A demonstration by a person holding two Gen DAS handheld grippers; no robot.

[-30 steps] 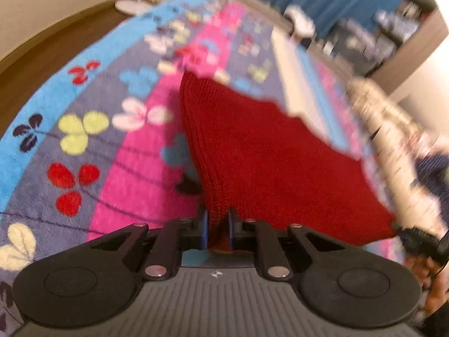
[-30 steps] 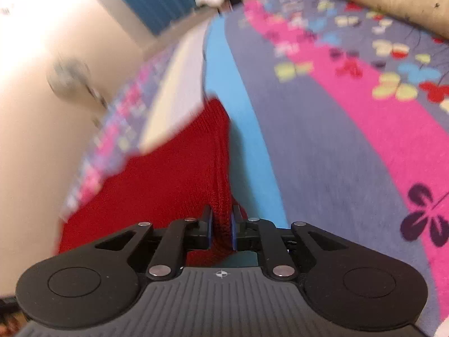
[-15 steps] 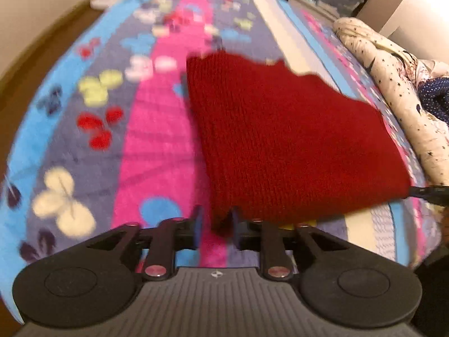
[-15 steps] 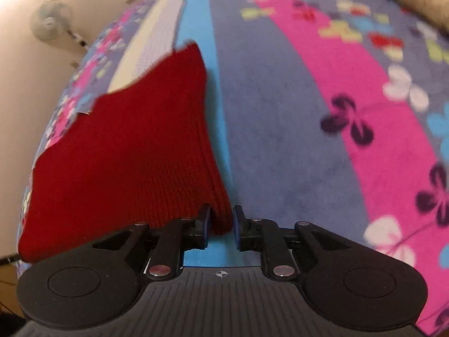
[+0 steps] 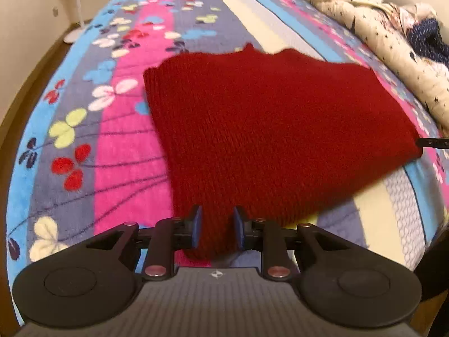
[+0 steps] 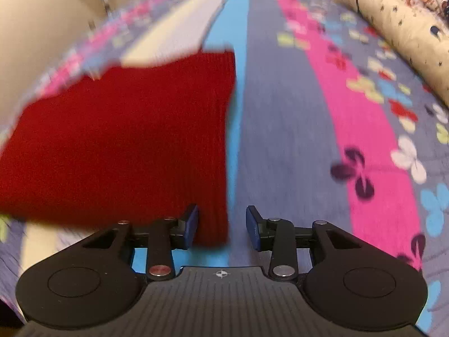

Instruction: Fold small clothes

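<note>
On the flowered bedspread (image 5: 126,129) the red knit garment (image 5: 275,129) lay flat. My left claw (image 5: 215,226) stood parted around its near corner; my right claw (image 6: 221,224) gaped wider, the cloth's edge beside one finger (image 6: 190,223).

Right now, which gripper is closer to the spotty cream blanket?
Right, I think. The cream blanket lies to the right gripper's own side; the left gripper sits across the red knit from it.
</note>
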